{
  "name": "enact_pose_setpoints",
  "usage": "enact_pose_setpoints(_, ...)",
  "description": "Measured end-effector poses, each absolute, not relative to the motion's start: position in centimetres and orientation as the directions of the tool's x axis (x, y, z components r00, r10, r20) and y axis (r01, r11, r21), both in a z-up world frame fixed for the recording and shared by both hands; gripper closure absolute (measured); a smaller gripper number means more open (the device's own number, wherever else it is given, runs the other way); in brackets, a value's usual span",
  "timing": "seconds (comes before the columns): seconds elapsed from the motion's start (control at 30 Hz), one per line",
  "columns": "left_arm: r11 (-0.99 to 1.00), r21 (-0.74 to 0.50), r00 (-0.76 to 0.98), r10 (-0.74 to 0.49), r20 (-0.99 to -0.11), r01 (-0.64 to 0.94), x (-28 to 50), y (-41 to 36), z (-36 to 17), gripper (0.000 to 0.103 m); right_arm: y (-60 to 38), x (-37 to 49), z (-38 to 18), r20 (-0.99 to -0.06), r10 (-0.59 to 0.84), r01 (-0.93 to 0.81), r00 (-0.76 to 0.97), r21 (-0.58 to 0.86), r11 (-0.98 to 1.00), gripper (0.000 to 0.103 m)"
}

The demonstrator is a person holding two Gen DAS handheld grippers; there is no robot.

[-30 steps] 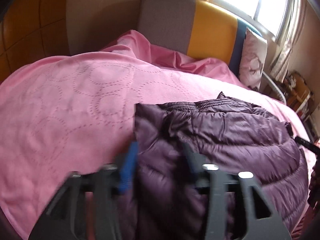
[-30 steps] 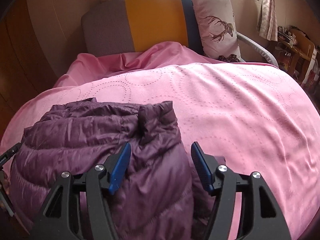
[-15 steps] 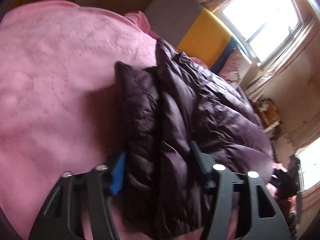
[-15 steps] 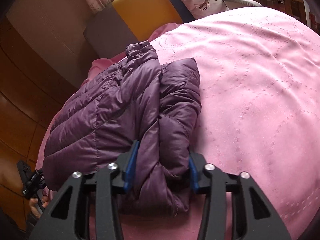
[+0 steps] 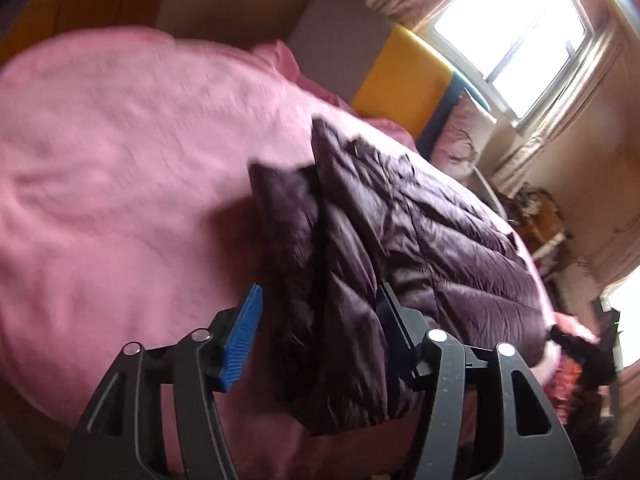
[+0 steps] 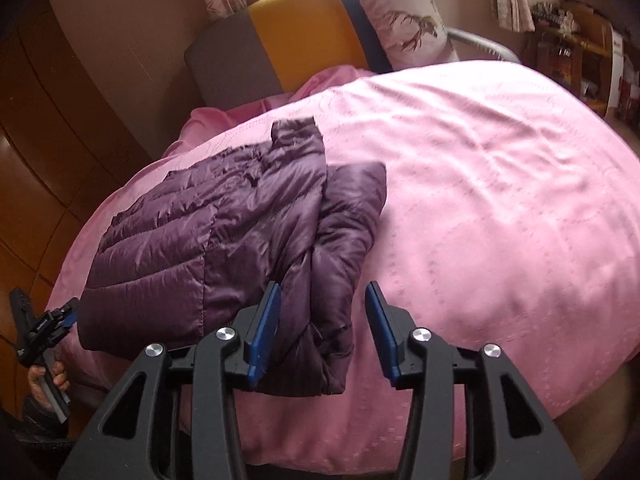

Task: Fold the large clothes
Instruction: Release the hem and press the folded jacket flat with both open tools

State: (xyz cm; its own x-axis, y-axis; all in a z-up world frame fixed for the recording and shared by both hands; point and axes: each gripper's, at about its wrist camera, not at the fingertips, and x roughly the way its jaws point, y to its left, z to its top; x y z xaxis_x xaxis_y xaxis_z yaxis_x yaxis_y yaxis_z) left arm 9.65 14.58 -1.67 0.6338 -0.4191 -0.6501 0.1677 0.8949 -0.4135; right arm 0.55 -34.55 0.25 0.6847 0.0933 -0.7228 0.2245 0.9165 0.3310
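A dark purple quilted puffer jacket lies folded on a pink bedspread. My left gripper is open at the jacket's near left edge, its jaws apart on either side of the folded cloth. In the right wrist view the jacket lies left of centre on the bedspread. My right gripper is open, its jaws apart and clear of the jacket's near right corner. The left gripper also shows in the right wrist view, held in a hand at the far left.
A grey, yellow and blue headboard stands at the far end with a deer-print pillow against it. Cluttered shelves are at the right. A bright window is behind. Wooden panels line the left.
Both grippers opened wider and let go of the jacket, drawing back toward the near edge. The folded jacket now rests on the bedspread.
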Motion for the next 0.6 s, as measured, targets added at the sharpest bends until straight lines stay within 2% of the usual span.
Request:
enact_pose_setpoints(0.13,0.903,-0.371,0.694,-0.410,-0.592,0.216,9.4,12.3,1.7,0.045,-31.5,2.1,3.2,-0.662,0.058,0.175,0.747,0.280,0.944,0.057)
enact_pose_setpoints(0.23,0.889,-0.352,0.698,-0.450,-0.557,0.292,9.5,8.6,3.3,0.045,-28.0,4.9,4.3,-0.622,0.082,0.111,0.779,0.265,0.958,0.048)
enact_pose_setpoints(0.43,0.887,-0.289,0.657,-0.462,-0.596,0.361,11.3,-0.1,2.3,0.045,-21.9,11.2,2.7,-0.636,0.058,0.071,0.770,0.177,0.982,0.044)
enact_pose_setpoints(0.6,0.912,-0.220,0.648,-0.403,-0.646,0.347,12.9,-3.6,0.2,0.045,-20.9,13.4,-0.1,-0.666,-0.019,0.109,0.745,0.095,0.989,0.044)
